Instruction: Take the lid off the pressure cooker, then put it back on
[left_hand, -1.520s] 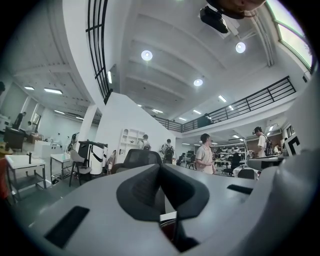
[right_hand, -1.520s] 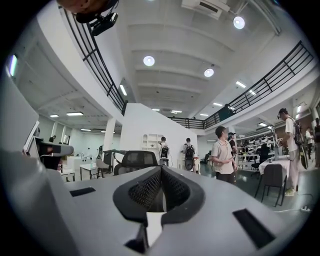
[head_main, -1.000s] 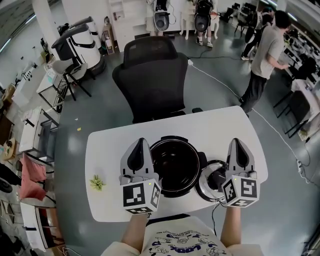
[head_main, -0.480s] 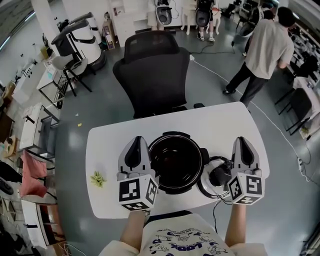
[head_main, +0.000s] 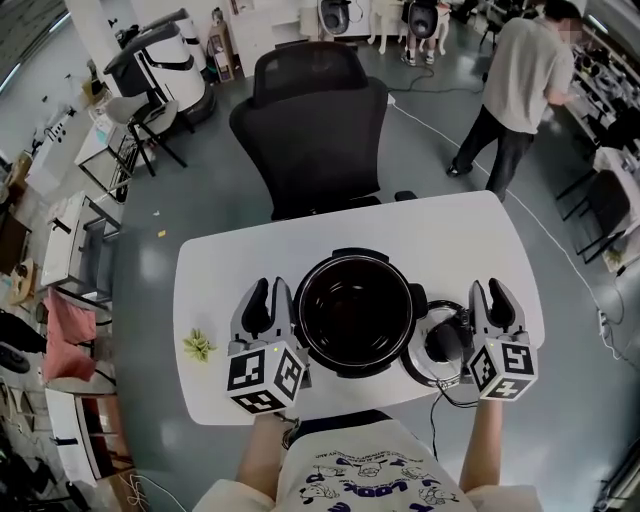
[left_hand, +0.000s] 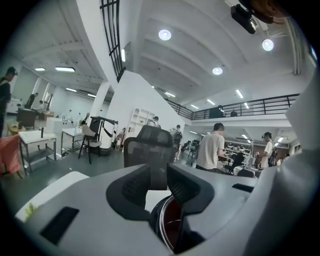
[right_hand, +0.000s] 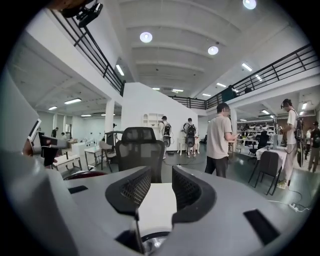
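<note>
One white bench (head_main: 230, 270) fills the middle of the head view, with one black office chair (head_main: 315, 130) on the floor at its far side. One person (head_main: 520, 90) stands on the floor well beyond the bench, at the upper right.

One black pressure cooker (head_main: 355, 312) sits in the centre of the bench, open, its dark pot showing. Its one lid (head_main: 440, 345) is off and lies on the bench just beside the cooker's right side, black knob in the middle and bright rim around it.

There are two tools. The left tool (head_main: 268, 300) is just beside the cooker's left wall; its jaws have just been opening and stand a little apart. The left gripper view shows only the chair through the gap, with the cooker's rim low and to the right of them. The right tool (head_main: 497, 300) is just beside the lid's right edge. Its jaws have also just been opening and stand a little apart around nothing, the lid's rim below them.

Each tool carries one cube with black-and-white square markers, patterns rather than letters. The blue print on the white shirt (head_main: 370, 475) at the bottom edge is too small to read.

One small green sprig (head_main: 198, 346) lies near the bench's left edge.
</note>
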